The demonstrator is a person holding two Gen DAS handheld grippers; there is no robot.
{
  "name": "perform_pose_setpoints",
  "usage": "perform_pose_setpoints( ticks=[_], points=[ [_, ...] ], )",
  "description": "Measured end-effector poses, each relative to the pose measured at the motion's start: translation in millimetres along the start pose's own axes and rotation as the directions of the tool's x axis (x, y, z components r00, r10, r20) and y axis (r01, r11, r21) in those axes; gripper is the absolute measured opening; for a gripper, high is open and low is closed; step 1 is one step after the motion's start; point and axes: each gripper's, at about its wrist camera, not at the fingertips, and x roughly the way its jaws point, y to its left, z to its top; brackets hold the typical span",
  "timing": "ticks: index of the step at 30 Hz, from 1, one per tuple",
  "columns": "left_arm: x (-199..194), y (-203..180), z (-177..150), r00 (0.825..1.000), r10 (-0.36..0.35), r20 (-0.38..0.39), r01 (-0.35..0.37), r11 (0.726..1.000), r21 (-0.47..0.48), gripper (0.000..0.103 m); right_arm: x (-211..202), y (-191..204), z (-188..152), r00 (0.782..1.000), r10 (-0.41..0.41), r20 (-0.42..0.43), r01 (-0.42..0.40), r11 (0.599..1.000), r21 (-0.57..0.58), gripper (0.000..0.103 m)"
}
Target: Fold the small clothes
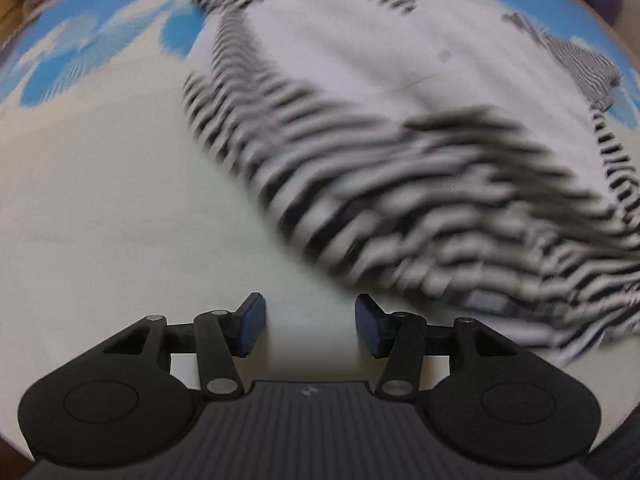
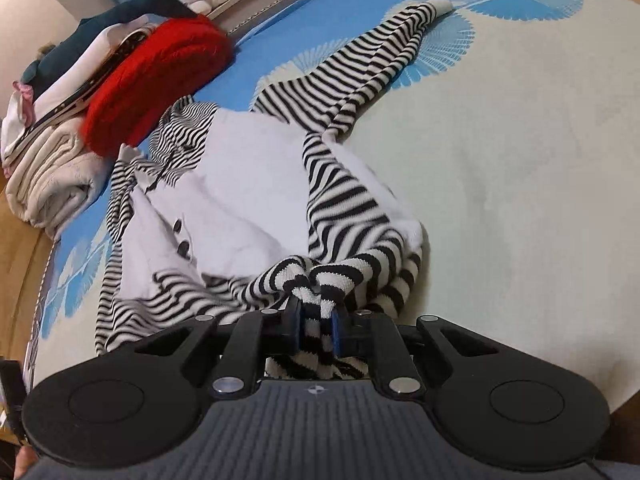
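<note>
A small white garment with black-and-white striped sleeves (image 2: 248, 196) lies on a blue and cream patterned bedspread (image 2: 500, 152). My right gripper (image 2: 317, 326) is shut on a bunched striped fold of it, lifted at the near edge. One striped sleeve (image 2: 384, 60) trails away to the far right. In the left wrist view the same garment (image 1: 360, 100) is blurred and fills the right half. My left gripper (image 1: 310, 326) stands open over bare cream bedspread (image 1: 100, 200), just left of the striped hem, with nothing between its blue pads (image 1: 251, 326).
A red fuzzy item (image 2: 156, 80) lies on a stack of folded cream and white clothes (image 2: 52, 172) at the far left. A dark plush shark (image 2: 132, 8) lies behind them. The bed's wooden edge (image 2: 20, 264) runs down the left side.
</note>
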Motion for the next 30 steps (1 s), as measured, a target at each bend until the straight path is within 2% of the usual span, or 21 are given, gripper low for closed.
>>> perform_pose_setpoints(
  ticks=[3, 6, 11, 14, 16, 19, 22, 23, 24, 25, 27, 29, 30],
  points=[
    [-10.1, 2.5, 32.1, 0.991, -0.081, 0.11, 0.093, 0.99, -0.108, 0.056, 2.7, -4.0, 9.8, 1.0, -0.013, 0.027, 0.012, 0.999, 0.034, 0.014],
    [-3.1, 5.0, 58.0, 0.98, -0.096, 0.177, 0.129, 0.974, -0.187, 0.063, 12.1, -7.6, 18.1, 0.997, -0.06, 0.046, 0.058, 0.997, 0.054, 0.014],
    [27.4, -3.0, 84.4, 0.982, -0.086, 0.168, 0.123, 0.968, -0.221, 0.07, 29.8, -12.0, 24.5, 0.994, -0.103, 0.029, 0.101, 0.992, 0.075, 0.018],
    [32.4, -0.6, 90.7, 0.979, -0.11, 0.169, 0.151, 0.956, -0.25, 0.073, 32.1, -12.5, 26.0, 0.994, -0.109, 0.026, 0.107, 0.992, 0.074, 0.018],
    [33.0, -1.9, 89.4, 0.986, -0.092, 0.142, 0.126, 0.96, -0.248, 0.079, 32.9, -13.1, 26.6, 0.994, -0.111, 0.023, 0.109, 0.992, 0.071, 0.019],
    [42.2, -11.8, 78.0, 0.998, -0.028, 0.062, 0.038, 0.984, -0.176, 0.087, 34.0, -13.9, 26.4, 0.993, -0.119, 0.023, 0.117, 0.991, 0.061, 0.02],
    [47.9, -15.0, 70.8, 0.997, 0.04, 0.065, -0.03, 0.988, -0.151, 0.093, 33.8, -15.0, 26.0, 0.993, -0.118, 0.019, 0.117, 0.991, 0.064, 0.02],
    [46.4, -13.2, 70.4, 0.997, 0.043, 0.065, -0.032, 0.986, -0.164, 0.09, 33.5, -15.1, 25.6, 0.993, -0.119, 0.019, 0.117, 0.991, 0.065, 0.02],
    [42.2, -10.0, 69.2, 0.997, 0.029, 0.068, -0.016, 0.982, -0.186, 0.066, 33.0, -14.9, 25.4, 0.993, -0.12, 0.019, 0.118, 0.991, 0.064, 0.02],
    [36.6, -6.6, 66.4, 0.998, 0.006, 0.066, 0.008, 0.978, -0.207, 0.036, 32.3, -14.5, 24.9, 0.993, -0.121, 0.018, 0.119, 0.991, 0.058, 0.02],
    [12.2, -0.8, 57.6, 0.997, 0.004, 0.074, 0.014, 0.969, -0.247, 0.018, 30.6, -14.1, 24.8, 0.993, -0.115, 0.015, 0.115, 0.992, 0.044, 0.025],
    [-21.8, 1.2, 45.6, 0.991, 0.02, 0.129, 0.008, 0.977, -0.213, 0.016, 27.6, -14.3, 24.7, 0.994, -0.108, 0.018, 0.107, 0.994, 0.015, 0.035],
    [-38.0, 2.9, 37.9, 0.987, 0.019, 0.157, 0.011, 0.982, -0.189, 0.015, 26.6, -14.7, 23.8, 0.994, -0.104, 0.016, 0.104, 0.995, -0.008, 0.045]
  ],
)
